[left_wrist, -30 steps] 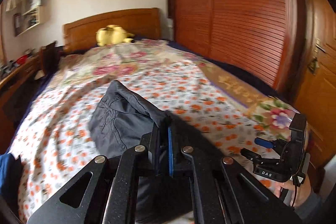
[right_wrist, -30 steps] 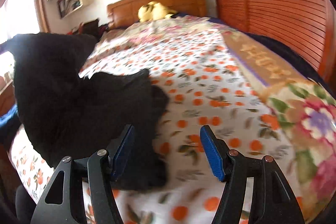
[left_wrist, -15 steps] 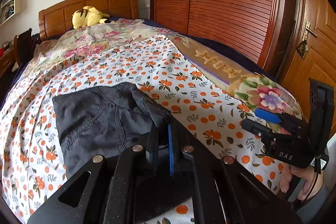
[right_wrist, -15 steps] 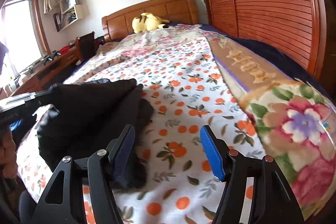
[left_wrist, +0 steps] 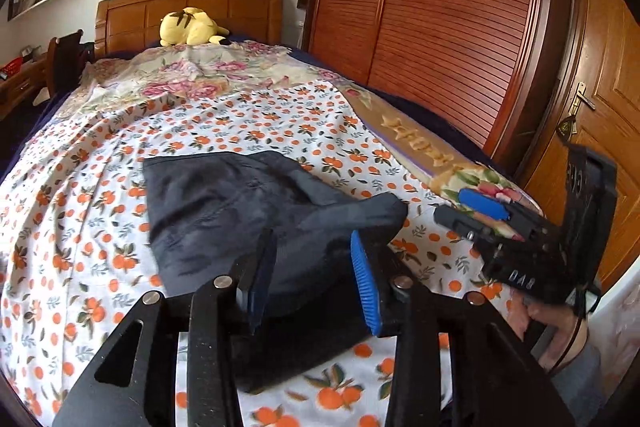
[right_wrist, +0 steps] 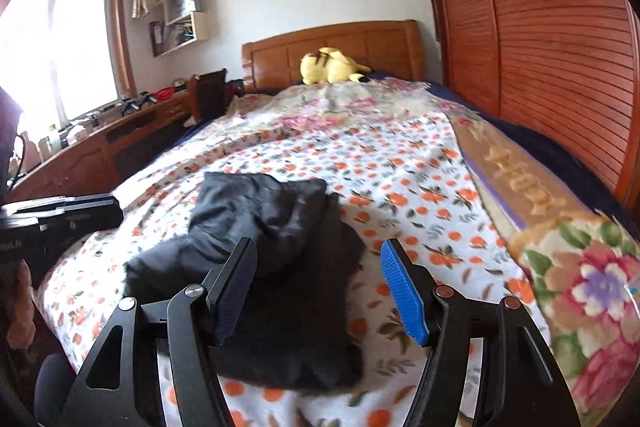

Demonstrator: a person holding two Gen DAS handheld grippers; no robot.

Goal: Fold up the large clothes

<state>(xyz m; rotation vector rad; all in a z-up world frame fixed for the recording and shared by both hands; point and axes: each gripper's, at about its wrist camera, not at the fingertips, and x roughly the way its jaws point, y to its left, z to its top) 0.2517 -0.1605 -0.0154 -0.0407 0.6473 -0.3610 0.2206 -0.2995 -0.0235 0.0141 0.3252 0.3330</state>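
Observation:
A dark grey garment [left_wrist: 224,211] lies folded in a loose pile on the orange-print bedspread [left_wrist: 280,123]. My left gripper [left_wrist: 312,267] hovers just over its near edge. Its jaws are opening, and a fold of the cloth sits loose between them without the pads pressing on it. In the right wrist view the same garment [right_wrist: 280,227] lies ahead of my right gripper [right_wrist: 320,267], which is open and holds nothing. That right gripper [left_wrist: 500,227], held by a hand, shows at the bed's right corner. The left gripper [right_wrist: 60,219] appears at the left edge.
A yellow plush toy [left_wrist: 192,27] lies by the wooden headboard. A slatted wooden wardrobe [left_wrist: 440,7] runs along the bed's right side, with a door [left_wrist: 600,107] beyond it. A cluttered desk [right_wrist: 100,147] and chair stand left of the bed under a window.
The left gripper came down with the garment's edge, then let it go, and the cloth now lies on the bed. The right gripper stayed open and shifted slightly.

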